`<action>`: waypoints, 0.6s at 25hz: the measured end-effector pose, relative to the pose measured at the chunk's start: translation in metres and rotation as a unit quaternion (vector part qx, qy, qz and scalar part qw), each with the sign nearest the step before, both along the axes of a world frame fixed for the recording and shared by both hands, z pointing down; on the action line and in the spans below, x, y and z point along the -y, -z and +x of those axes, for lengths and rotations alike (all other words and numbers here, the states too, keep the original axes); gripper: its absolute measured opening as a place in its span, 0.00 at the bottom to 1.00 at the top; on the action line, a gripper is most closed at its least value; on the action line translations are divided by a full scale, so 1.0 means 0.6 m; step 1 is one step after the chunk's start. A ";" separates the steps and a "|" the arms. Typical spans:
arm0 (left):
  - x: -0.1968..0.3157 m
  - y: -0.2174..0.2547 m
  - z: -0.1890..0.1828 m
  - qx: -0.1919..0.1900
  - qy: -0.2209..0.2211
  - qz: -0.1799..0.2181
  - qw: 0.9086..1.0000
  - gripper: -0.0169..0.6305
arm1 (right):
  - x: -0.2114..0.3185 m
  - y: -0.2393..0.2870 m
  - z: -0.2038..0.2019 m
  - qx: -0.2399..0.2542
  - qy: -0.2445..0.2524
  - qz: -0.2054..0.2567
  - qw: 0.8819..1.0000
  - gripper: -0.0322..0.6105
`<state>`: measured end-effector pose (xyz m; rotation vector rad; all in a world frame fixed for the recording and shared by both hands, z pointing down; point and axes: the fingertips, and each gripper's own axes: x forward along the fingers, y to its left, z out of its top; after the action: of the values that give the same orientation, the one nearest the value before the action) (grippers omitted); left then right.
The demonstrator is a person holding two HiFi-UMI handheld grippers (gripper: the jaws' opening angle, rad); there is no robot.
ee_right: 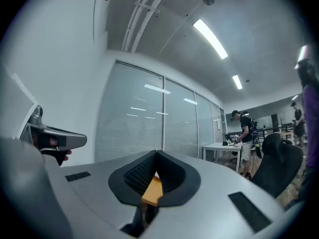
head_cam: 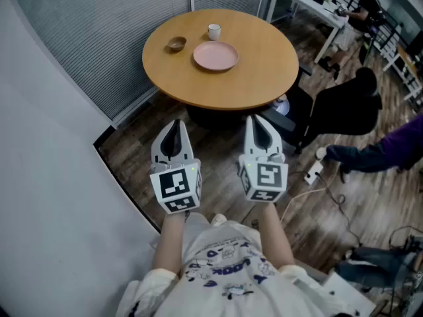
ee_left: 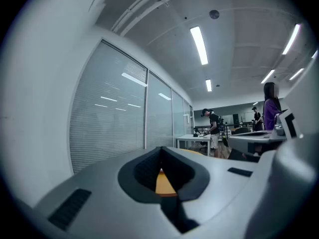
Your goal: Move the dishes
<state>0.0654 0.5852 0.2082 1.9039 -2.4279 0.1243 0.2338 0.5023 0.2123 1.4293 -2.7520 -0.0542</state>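
Note:
A round wooden table (head_cam: 258,78) stands ahead of me. On its far left part lie a pink plate (head_cam: 215,56), a white cup (head_cam: 213,31) and a small brown bowl (head_cam: 176,43). My left gripper (head_cam: 176,124) and right gripper (head_cam: 255,119) hover side by side short of the table's near edge, well apart from the dishes. Both are shut with nothing between the jaws. In the left gripper view the left gripper (ee_left: 160,151) shows only a sliver of tabletop (ee_left: 166,184) past its tips. The right gripper (ee_right: 156,156) shows the same sliver of tabletop (ee_right: 152,191).
A black office chair (head_cam: 345,106) stands right of the table, and a person's purple sleeve (head_cam: 380,153) reaches in beyond it. A power strip with cables (head_cam: 312,172) lies on the wood floor. Window blinds (head_cam: 99,25) and a white wall (head_cam: 46,197) close the left side.

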 end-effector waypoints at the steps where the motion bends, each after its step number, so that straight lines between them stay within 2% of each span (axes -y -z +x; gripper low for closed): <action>1: 0.001 -0.001 0.001 0.000 -0.001 0.000 1.000 0.03 | 0.000 -0.001 0.000 0.000 0.000 0.000 1.000 0.05; 15: 0.000 -0.011 -0.006 -0.005 0.003 -0.008 1.000 0.03 | 0.003 -0.011 -0.007 0.002 0.004 -0.013 1.000 0.05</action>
<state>0.0620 0.5851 0.2146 1.8848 -2.4184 0.1328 0.2294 0.5002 0.2188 1.4128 -2.7509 -0.0157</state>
